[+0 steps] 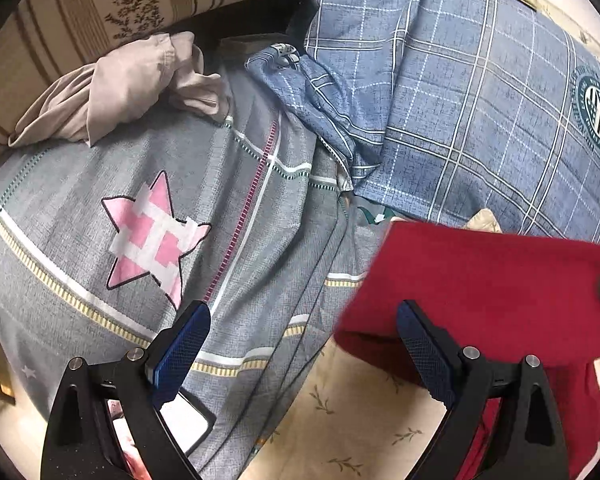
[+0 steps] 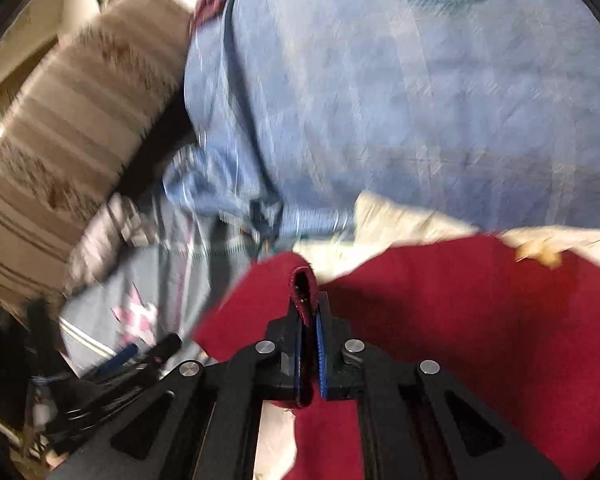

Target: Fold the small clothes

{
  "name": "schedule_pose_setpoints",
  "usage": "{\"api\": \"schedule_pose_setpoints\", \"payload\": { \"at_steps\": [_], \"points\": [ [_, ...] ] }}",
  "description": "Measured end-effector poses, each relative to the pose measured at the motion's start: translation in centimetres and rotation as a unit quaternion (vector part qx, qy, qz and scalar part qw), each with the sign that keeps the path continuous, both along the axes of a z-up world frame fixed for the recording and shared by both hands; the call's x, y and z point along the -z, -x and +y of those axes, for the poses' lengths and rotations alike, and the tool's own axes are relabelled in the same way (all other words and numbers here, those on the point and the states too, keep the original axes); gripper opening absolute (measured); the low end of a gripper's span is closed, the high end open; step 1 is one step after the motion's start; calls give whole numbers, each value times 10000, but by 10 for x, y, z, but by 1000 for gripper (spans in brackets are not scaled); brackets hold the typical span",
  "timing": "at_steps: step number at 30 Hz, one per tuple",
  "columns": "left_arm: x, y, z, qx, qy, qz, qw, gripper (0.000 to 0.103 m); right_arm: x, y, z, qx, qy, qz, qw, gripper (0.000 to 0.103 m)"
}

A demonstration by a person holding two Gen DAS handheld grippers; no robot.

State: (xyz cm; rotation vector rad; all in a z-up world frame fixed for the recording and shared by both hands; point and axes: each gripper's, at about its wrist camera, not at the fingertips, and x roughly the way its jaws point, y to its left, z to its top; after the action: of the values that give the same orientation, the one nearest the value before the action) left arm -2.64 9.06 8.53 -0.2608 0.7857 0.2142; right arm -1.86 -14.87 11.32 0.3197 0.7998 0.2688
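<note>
A red garment (image 1: pixel 480 284) lies lifted and partly folded at the right of the left wrist view, over a cream leaf-print sheet (image 1: pixel 352 412). My left gripper (image 1: pixel 304 316) is open and empty, its right finger just in front of the garment's lower edge. In the blurred right wrist view my right gripper (image 2: pixel 310 300) is shut on a hemmed edge of the red garment (image 2: pixel 460 320), holding it up above the bed. The left gripper (image 2: pixel 140 356) shows at the lower left of that view.
A grey quilt with a pink star (image 1: pixel 152 232) covers the left. A blue plaid quilt (image 1: pixel 460 100) lies at the back right. A beige crumpled garment (image 1: pixel 120 92) sits near a striped floral pillow (image 1: pixel 100 4). A phone-like device (image 1: pixel 184 420) lies under the left finger.
</note>
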Motion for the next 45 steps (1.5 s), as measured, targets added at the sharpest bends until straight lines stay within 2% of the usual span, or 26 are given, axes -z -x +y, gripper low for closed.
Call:
{"api": "schedule_pose_setpoints", "payload": {
  "at_steps": [4,7,10,13,18,19,21,23,25,28,30,31,33,37,38,39,42,45],
  "points": [
    [2,-1,-10,177,-137,70,9997,94,-50,28,-57,389,150,-437,9982,4],
    [2,-1,-19,321,-223,79,9992,94,-62,48,-98,837,531,-446,9941,4],
    [2,-1,-28,459,-272,85,9985,94,-50,56,-135,1340,837,-113,9874,5],
    [3,0,-38,619,-330,77,9975,94,-22,61,-172,1842,1123,362,9758,5],
    [4,0,-57,901,-388,78,9951,94,21,69,-203,2129,1345,955,9631,5],
    [5,-1,-61,962,-389,73,9946,94,28,69,-208,2186,1284,1034,9618,11],
    [4,-2,-68,1145,-351,52,9928,94,34,73,-218,2381,1217,1195,9562,14],
    [4,-1,-78,1374,-319,24,9900,94,29,79,-221,2582,1350,1155,9496,42],
    [7,-2,-87,1564,-345,80,9871,94,19,88,-216,2548,1364,905,9530,50],
    [16,-11,-98,1713,-334,290,9842,94,11,89,-189,1905,1259,667,9713,50],
    [23,-18,-105,1663,-531,366,9840,94,17,79,-166,1415,1287,645,9794,49],
    [29,-22,-107,1560,-748,438,9839,94,23,72,-156,1208,1336,661,9814,47],
    [37,-28,-107,1410,-975,568,9836,95,45,54,-140,1073,1504,859,9790,46],
    [41,-34,-98,1219,-710,647,9879,96,95,26,-137,1222,1563,1471,9690,46],
    [41,-34,-97,1205,-697,632,9882,96,92,29,-133,1210,1674,1294,9698,48],
    [39,-33,-99,1209,-723,609,9882,95,89,31,-132,1181,1698,1307,9696,48],
    [31,-28,-99,1198,-726,489,9889,93,71,49,-141,1173,1407,1260,9750,48],
    [15,-15,-98,1185,-611,127,9910,93,46,81,-168,1526,1428,1023,9725,59]
  ]
}}
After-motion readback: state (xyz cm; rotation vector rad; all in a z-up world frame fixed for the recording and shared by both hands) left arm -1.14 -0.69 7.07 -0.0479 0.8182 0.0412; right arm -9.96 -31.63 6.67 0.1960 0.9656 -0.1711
